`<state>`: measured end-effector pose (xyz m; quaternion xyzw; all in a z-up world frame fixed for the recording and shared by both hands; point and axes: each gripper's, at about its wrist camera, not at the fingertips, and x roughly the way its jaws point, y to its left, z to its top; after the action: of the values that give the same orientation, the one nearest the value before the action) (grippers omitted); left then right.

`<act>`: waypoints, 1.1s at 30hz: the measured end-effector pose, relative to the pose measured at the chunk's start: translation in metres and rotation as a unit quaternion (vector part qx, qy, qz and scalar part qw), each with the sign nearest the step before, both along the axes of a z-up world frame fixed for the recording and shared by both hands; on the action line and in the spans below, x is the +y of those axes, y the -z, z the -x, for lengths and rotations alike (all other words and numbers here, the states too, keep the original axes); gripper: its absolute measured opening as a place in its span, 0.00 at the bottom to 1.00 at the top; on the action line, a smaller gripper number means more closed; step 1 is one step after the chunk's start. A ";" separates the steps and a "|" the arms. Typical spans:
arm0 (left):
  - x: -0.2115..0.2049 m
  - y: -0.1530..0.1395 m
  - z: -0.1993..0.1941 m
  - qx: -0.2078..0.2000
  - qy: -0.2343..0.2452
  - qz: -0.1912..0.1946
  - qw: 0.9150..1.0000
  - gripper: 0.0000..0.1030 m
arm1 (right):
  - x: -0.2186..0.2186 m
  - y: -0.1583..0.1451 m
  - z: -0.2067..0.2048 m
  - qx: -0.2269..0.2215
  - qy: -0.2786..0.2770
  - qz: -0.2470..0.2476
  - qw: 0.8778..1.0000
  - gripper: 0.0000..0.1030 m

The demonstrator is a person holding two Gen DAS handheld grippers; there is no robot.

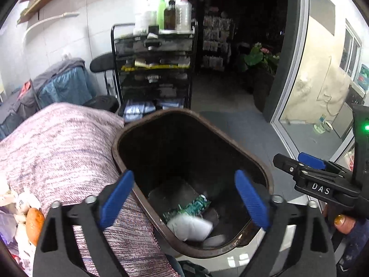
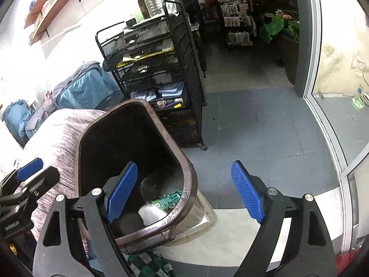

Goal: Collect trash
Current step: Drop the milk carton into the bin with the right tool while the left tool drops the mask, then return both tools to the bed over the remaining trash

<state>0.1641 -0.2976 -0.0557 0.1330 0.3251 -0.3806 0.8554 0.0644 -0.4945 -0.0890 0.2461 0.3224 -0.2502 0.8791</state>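
Trash (image 1: 190, 225) lay at the bottom of the brown bin (image 1: 260, 161): a white crumpled wad beside a green printed wrapper (image 1: 196, 205). That bin stood on the grey floor (image 2: 265, 133), touching a pink knitted cover (image 1: 60, 143) on its left, with a black mesh cart (image 2: 156, 69) behind it. Above the bin's mouth the left gripper (image 1: 184, 198) hung spread wide, holding nothing. Over the bin's right rim the right gripper (image 2: 184, 191) was likewise wide and empty.

Brown bin (image 1: 260, 164), upright, lid off; at its bottom lie a white wad (image 1: 189, 227) and a green printed wrapper (image 1: 196, 205).
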 end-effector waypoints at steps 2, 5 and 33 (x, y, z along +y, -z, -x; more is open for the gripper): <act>0.003 -0.006 0.004 -0.018 -0.001 0.005 1.000 0.93 | 0.002 -0.004 0.001 -0.008 0.001 0.003 1.000 0.86; 0.006 -0.016 0.010 -0.044 0.002 0.006 0.999 0.94 | 0.007 -0.009 0.001 -0.018 -0.006 0.007 1.000 0.86; 0.170 -0.047 0.032 -0.094 -0.119 0.020 0.988 0.94 | 0.166 -0.051 -0.070 -0.074 -0.234 0.027 0.969 0.87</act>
<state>0.1322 -0.1281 -0.0089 0.1116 0.2492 -0.2679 0.9240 0.1340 -0.3283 -0.0385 0.1583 0.2980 -0.0273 0.9409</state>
